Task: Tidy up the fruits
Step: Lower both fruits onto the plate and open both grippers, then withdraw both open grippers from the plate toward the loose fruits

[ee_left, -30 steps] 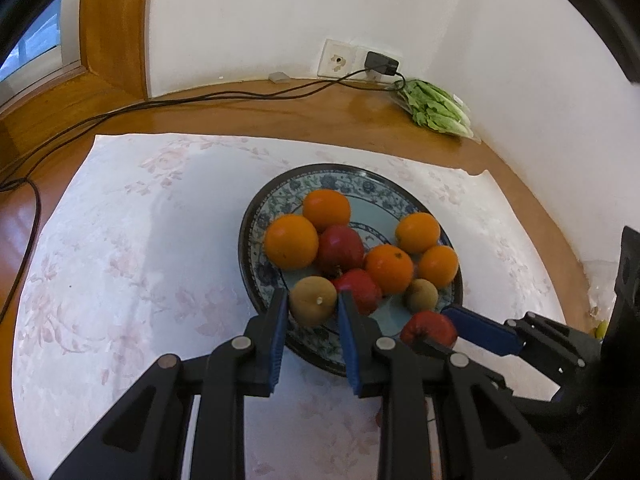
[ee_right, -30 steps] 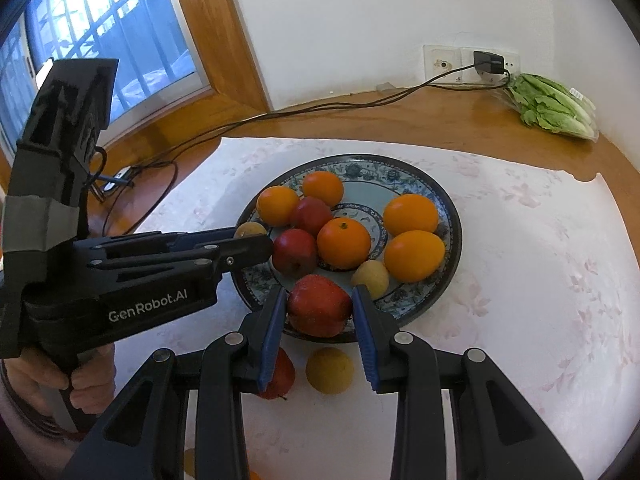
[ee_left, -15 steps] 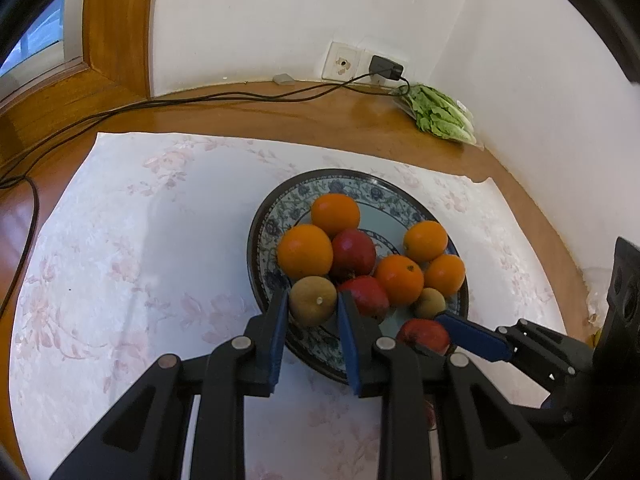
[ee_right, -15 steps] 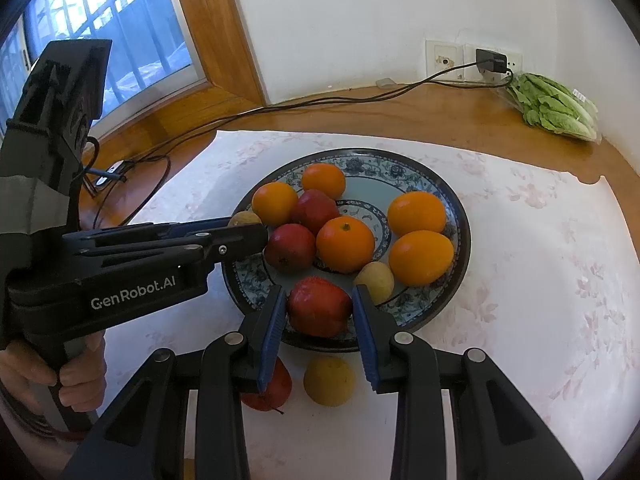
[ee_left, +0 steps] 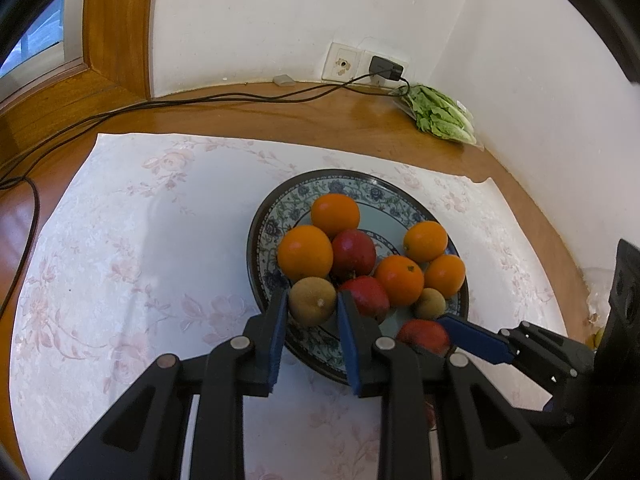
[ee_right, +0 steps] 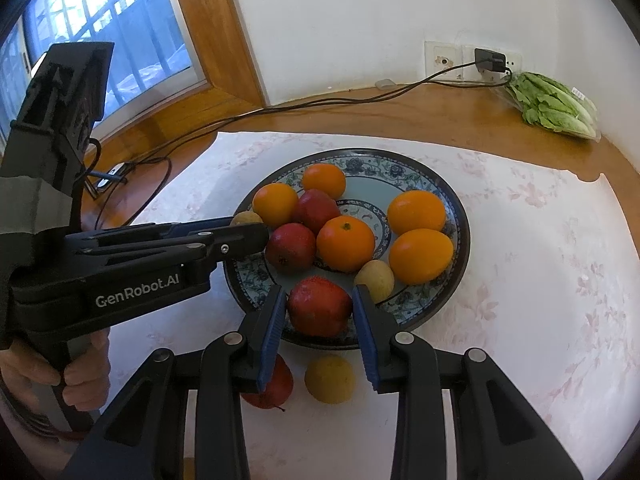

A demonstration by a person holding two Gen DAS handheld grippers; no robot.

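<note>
Evidently both fruits are being set down at the plate's (ee_right: 460,216) near rim: left claw (ee_left: 312,312) grips a kiwi (ee_left: 313,301), right claw (ee_right: 319,310) grips a red apple (ee_right: 318,306); next, release and withdraw.

Beyond the fingertips stands a white wall (ee_left: 280,20), and it meets a second white wall (ee_left: 540,80) in a corner to the far right. A wooden table (ee_left: 280,116) runs up to both walls. A pale cloth with pink flowers (ee_left: 140,240) covers the table under the fingers. To the far left is a window (ee_right: 100,40) in a wooden frame (ee_right: 216,40), and blue daylight comes through it. A socket plate (ee_right: 444,60) sits low on the wall, straight ahead.
</note>
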